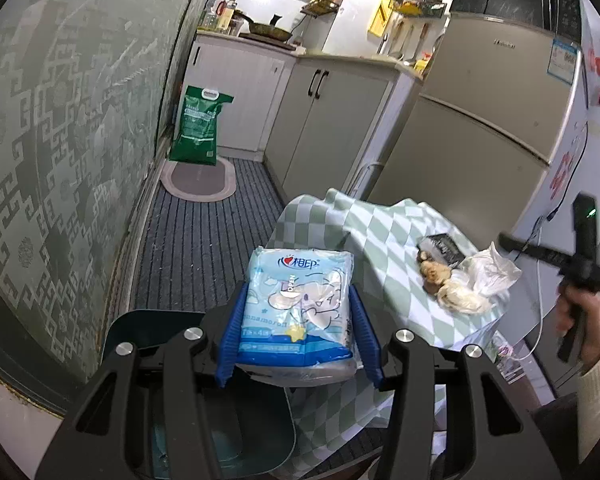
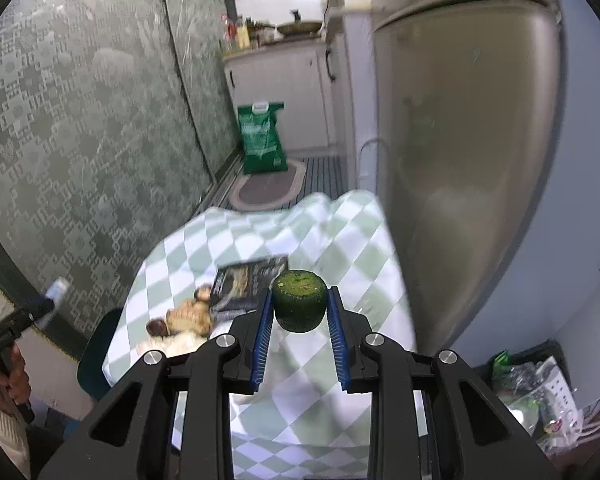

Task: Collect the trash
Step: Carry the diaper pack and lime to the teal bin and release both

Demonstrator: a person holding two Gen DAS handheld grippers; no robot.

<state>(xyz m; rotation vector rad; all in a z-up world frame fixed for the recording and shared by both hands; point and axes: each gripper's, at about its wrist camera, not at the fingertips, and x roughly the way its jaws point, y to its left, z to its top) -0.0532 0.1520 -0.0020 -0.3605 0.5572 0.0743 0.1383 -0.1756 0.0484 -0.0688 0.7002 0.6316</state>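
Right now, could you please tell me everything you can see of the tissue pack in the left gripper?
The tissue pack is a soft, pale blue plastic-wrapped bundle printed with a white cartoon character, a yellow star, a red heart logo and the word OPEN. It looks sealed and slightly crumpled. The left gripper clamps it, one ribbed blue finger pressing each side. It seems lifted, in front of the checkered cloth and above a dark round-edged surface.
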